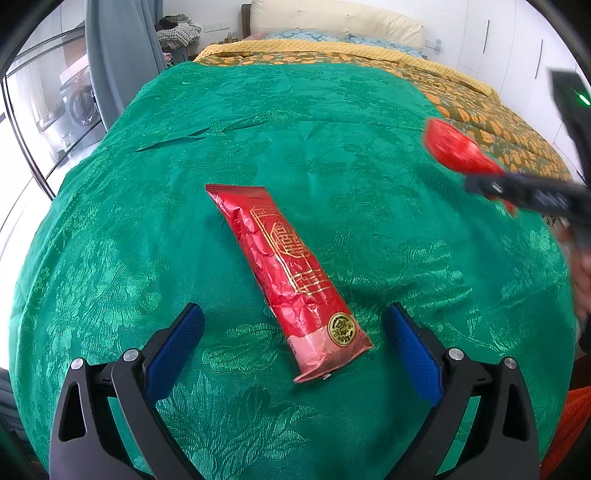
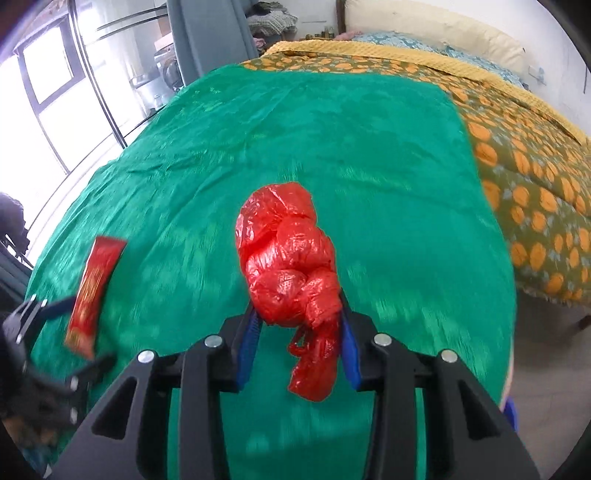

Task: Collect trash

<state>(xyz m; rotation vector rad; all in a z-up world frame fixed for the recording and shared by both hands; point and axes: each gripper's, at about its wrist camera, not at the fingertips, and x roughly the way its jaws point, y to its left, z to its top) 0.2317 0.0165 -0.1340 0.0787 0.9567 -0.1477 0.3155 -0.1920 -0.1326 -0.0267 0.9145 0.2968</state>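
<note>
A long red foil wrapper with gold print lies flat on the green bedspread. My left gripper stands open just above it, its blue pads on either side of the wrapper's near end and apart from it. A crumpled red plastic bag is clamped between the blue pads of my right gripper, lifted off the bedspread. In the left wrist view the same bag shows blurred at the right, in the right gripper. The wrapper and the left gripper appear at the right wrist view's left edge.
The green bedspread covers the near half of a bed; an orange-patterned quilt and pillows lie beyond. A grey curtain and a glass door stand to the left. Bare floor shows at the right of the bed.
</note>
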